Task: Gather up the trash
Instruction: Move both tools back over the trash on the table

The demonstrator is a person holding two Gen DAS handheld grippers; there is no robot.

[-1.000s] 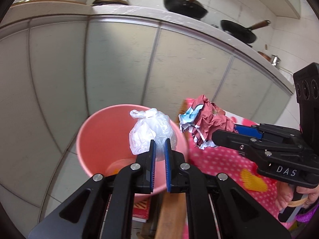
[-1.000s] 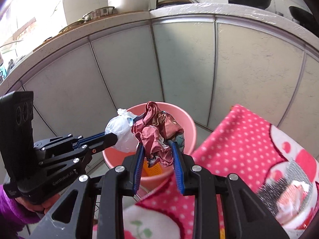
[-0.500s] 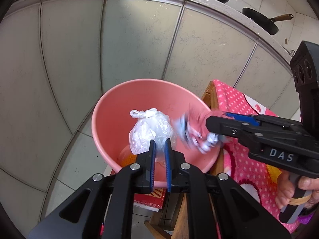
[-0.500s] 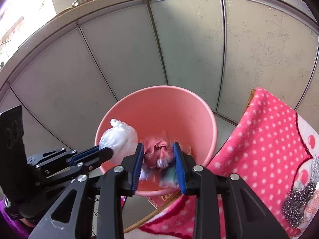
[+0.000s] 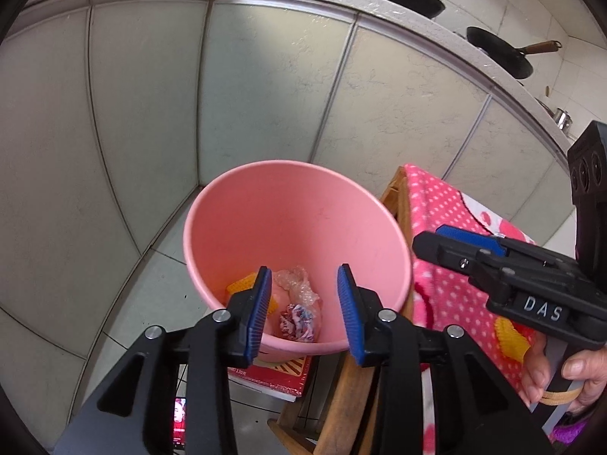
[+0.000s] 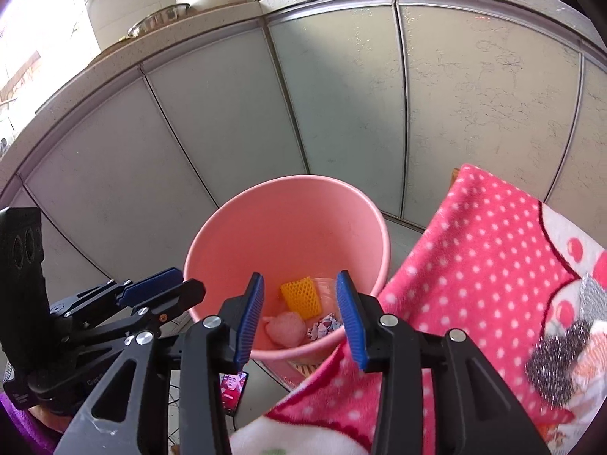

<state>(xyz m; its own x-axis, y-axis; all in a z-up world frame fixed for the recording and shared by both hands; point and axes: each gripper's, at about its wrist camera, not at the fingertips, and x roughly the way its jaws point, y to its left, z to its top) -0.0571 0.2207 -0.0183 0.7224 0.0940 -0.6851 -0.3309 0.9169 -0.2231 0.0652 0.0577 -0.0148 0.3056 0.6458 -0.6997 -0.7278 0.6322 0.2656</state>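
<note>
Both jaws wide, holding nothing: left gripper point(image 5: 304, 309), right gripper point(image 6: 299, 314) | trash point(image 5: 297, 316) in bucket point(image 5: 288, 174) bottom | light, crinkly, squashes easy, pinch any fold

Grey cabinet doors point(image 5: 265, 87), tiled floor point(image 5: 151, 295), bright window point(image 6: 34, 19).

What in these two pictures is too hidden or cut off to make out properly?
- Bucket floor, left view: partly hidden by the left claw.
- Red box, left view: mostly under the bucket; print unreadable.
- Phone, right view: screen too small, behind the right claw.
- Silvery thing, right view: blurred.
</note>
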